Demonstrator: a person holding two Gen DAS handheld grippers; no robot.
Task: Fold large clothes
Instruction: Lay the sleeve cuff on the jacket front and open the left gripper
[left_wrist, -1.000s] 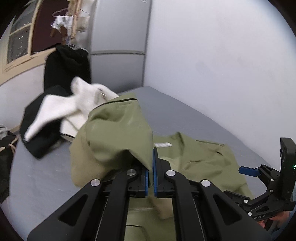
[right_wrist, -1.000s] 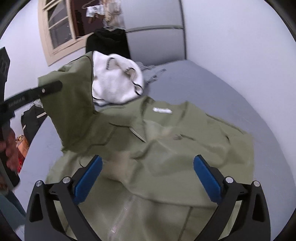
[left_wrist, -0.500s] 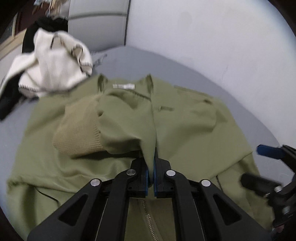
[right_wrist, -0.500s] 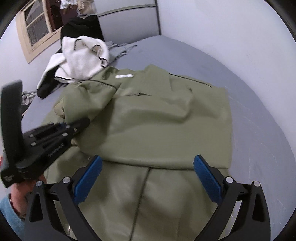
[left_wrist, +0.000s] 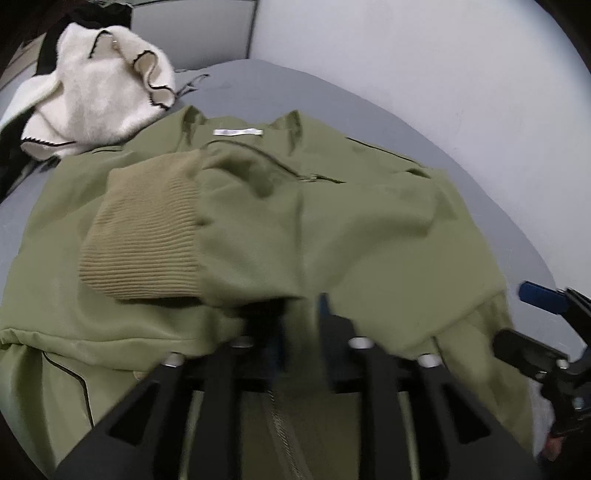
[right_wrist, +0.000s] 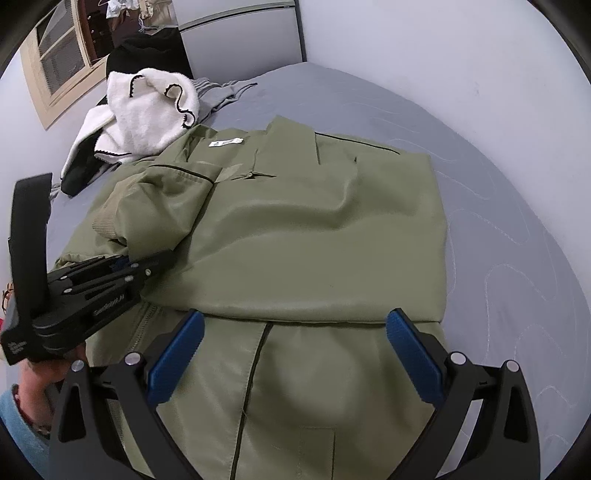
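Lying spread on the grey bed (right_wrist: 498, 206), the olive jacket (right_wrist: 314, 229) looked soft and limp, best pinched at a hem. Its ribbed cuff (left_wrist: 144, 240) rested folded across the chest. The left gripper (left_wrist: 299, 317) was parting, blurred; the right gripper (right_wrist: 291, 354) gaped empty.

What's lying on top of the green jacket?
Both sleeves lie folded across the green jacket, the left one's ribbed cuff showing. The white fluffy garment overlaps its collar corner. What the sleeves cover cannot be seen.
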